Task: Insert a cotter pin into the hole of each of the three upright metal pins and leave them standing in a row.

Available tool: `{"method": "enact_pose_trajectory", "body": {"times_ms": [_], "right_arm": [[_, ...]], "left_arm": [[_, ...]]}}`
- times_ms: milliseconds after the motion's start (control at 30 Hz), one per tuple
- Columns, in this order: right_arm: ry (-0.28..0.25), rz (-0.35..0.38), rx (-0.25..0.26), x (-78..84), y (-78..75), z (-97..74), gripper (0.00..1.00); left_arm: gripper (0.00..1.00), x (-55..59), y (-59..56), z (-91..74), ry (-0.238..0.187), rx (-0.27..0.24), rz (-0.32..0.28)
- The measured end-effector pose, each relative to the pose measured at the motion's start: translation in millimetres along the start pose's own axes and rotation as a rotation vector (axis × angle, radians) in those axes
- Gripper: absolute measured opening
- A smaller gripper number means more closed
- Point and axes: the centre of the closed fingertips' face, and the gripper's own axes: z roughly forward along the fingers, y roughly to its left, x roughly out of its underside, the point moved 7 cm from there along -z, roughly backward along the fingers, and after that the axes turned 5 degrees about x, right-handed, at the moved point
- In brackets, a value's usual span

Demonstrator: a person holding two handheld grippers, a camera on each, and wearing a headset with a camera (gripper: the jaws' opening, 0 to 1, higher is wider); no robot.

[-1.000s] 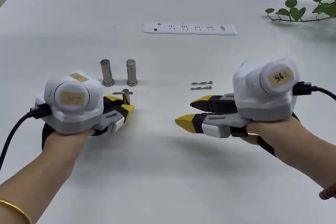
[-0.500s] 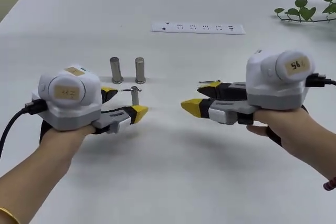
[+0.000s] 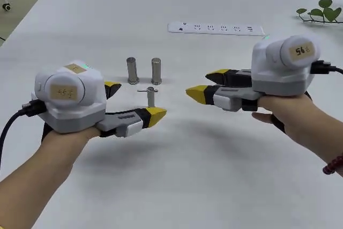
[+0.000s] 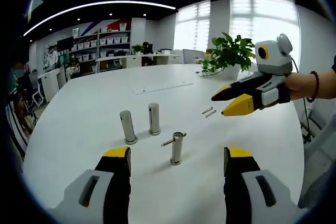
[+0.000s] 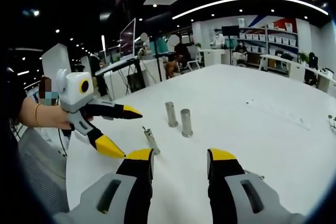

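Released and empty: left tongs [image 3: 135, 100], right tongs [image 3: 208, 81]; one metal pin [image 3: 150, 96] fitted.
Loose cotter pins [image 4: 208, 112]: light, thin, likely slippery; pinch near one end.

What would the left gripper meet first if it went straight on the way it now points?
Most likely the metal pin with the cotter pin through it. It stands upright just ahead, in line with the gap between the open jaws of the left gripper. How far ahead is hard to judge.
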Motion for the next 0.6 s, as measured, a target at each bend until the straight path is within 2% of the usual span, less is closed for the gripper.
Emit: {"method": "enact_pose_trajectory", "body": {"times_ms": [133, 233, 467, 600], "right_arm": [[-0.008, -0.006, -0.003, -4.2, 0.0, 9.7, 0.38], [-0.036, -0.026, 0.001, -8.7, 0.0, 20.3, 0.38], [-0.05, -0.05, -0.011, -15.7, -4.1, 46.5, 0.37], [-0.043, -0.056, -0.019, -16.9, 1.6, 59.7, 0.36]], "left_arm": [[0.76, -1.2, -0.9, -4.3, -0.016, -0.001, -0.023], [0.79, -2.2, -3.1, -7.8, -0.024, 0.0, -0.028], [0.86, -3.5, -6.0, -12.6, -0.035, 0.009, -0.028], [0.91, -4.9, -8.4, -19.0, -0.042, 0.005, -0.032]]}}
